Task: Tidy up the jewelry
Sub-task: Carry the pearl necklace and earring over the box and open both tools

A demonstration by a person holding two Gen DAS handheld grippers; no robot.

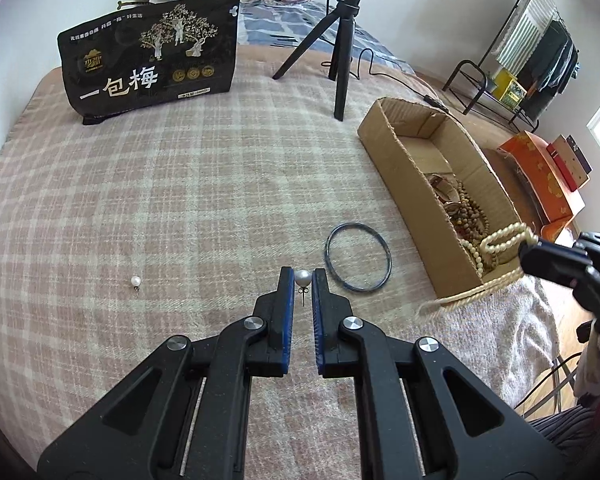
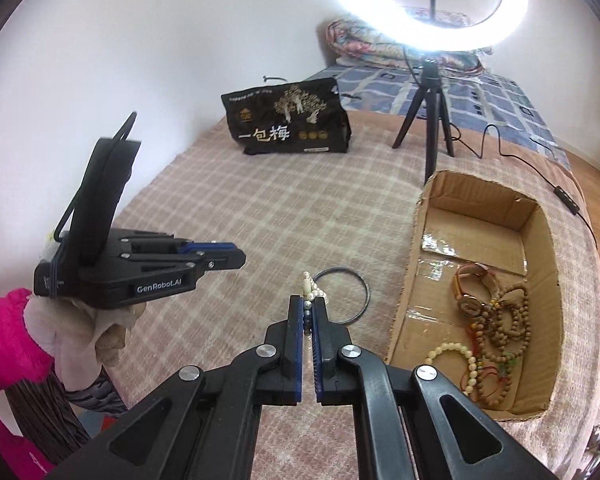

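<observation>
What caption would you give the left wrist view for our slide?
Left gripper pinches a pearl earring above the plaid blanket while a pearl necklace hangs beside the cardboard box.

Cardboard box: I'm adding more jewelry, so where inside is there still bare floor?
The open brown cardboard box has bare floor in its far half, toward the black tripod. The near half is crowded with brown wooden bead strands, a cream bead bracelet and a watch.
</observation>
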